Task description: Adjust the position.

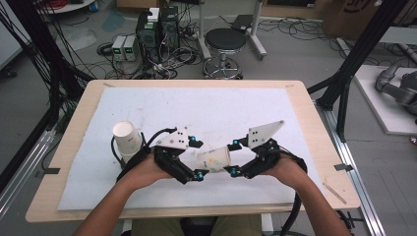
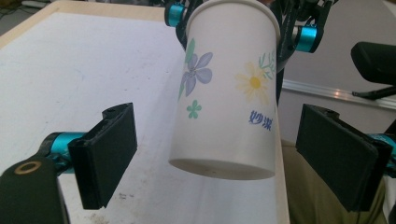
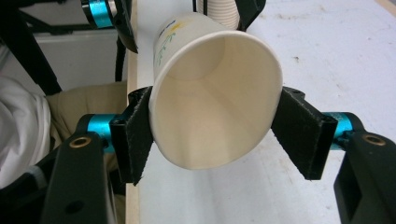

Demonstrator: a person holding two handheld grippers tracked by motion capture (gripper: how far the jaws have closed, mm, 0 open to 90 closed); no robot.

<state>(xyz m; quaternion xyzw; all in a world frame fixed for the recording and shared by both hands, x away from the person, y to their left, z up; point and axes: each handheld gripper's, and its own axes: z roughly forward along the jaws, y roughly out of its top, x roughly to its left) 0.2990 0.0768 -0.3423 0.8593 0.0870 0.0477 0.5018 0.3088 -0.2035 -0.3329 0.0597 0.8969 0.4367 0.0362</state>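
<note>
Cup (image 1: pixel 215 159) lies sideways in right tongs (image 3: pixel 212 128), base toward left tongs (image 2: pixel 233 154).

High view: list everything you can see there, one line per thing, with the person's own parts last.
Flowered cup: one, white with printed flowers, on its side above the sheet, between the two grippers.
Cup stack: one, white, on the sheet's left part.
Sheet: one, white, covering the table top.
Table: one, pale wood.
Stool: one, black seat, on the floor beyond the table.
Computer towers: two, dark, on the floor beyond the table.
Left gripper: black, jaws open around the cup's base.
Right gripper: black, jaws shut on the cup's rim.
</note>
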